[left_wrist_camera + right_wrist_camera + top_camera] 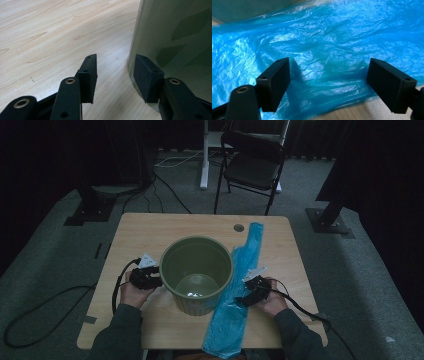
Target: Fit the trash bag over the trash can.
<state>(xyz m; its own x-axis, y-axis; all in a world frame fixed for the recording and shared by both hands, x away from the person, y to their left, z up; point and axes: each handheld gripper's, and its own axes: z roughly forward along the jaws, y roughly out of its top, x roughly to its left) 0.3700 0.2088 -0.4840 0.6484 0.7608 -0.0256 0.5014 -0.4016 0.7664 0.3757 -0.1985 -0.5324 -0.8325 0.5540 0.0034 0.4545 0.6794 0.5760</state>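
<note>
High view: green bin [196, 273] stands mid-table [150, 227], blue plastic bag [239, 290] lies flat along its right side, touching it, near end hanging over the table's front edge. Left gripper [145, 277] sits at the bin's left wall, right gripper [254, 290] on the bag. Left gripper view: jaws apart, empty, right jaw just against the smooth bin wall [175, 37]; looks rigid and slick, so take it at the rim. Right gripper view: jaws wide, nothing held, over the crinkled film [324, 50]; thin, limp, light. Pinch a raised fold or its edge. Only this view shows the wrinkles.

green bucket [196, 272], blue plastic bag [235, 295], pale woodgrain table [150, 227]
</note>
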